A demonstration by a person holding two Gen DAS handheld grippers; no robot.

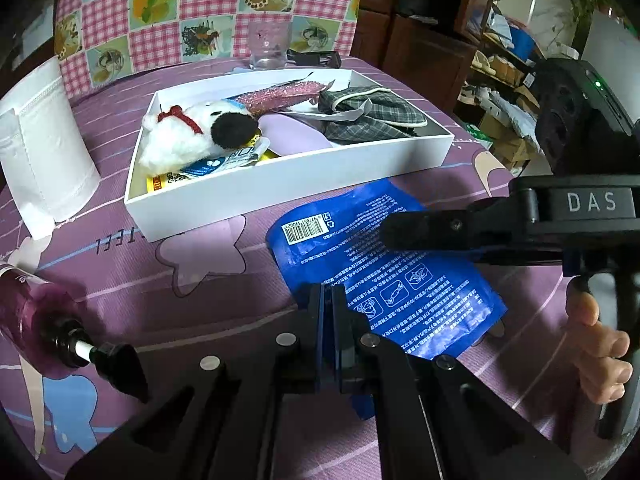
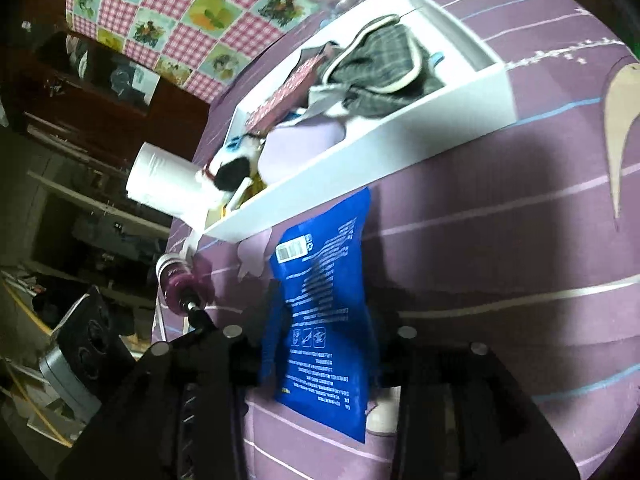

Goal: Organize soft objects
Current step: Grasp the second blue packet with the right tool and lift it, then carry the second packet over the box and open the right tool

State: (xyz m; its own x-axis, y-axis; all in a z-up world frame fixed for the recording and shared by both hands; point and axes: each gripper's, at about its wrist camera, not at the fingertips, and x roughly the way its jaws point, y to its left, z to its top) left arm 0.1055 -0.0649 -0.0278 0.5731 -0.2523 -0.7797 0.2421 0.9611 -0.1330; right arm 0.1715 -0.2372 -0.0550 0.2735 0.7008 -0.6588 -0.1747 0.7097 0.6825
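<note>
A blue printed packet (image 1: 384,272) lies flat on the purple tablecloth in front of a white box (image 1: 280,184). My left gripper (image 1: 330,312) is shut on the packet's near left edge. From the right, my right gripper (image 1: 388,232) reaches in low over the packet. In the right wrist view the right gripper (image 2: 328,320) stands open, with the blue packet (image 2: 320,300) lying between its fingers and the pads apart from it. The white box (image 2: 360,160) holds a white plush toy (image 1: 180,136), a plaid cloth (image 1: 368,116), a pink sparkly piece (image 1: 280,94) and a lilac soft item (image 1: 292,136).
A white paper roll (image 1: 44,148) stands left of the box. A purple pump bottle (image 1: 40,320) lies at the near left. Behind the box stands a clear glass (image 1: 268,48). A person's hand (image 1: 600,352) holds the right gripper's handle. A chequered cloth hangs behind the table.
</note>
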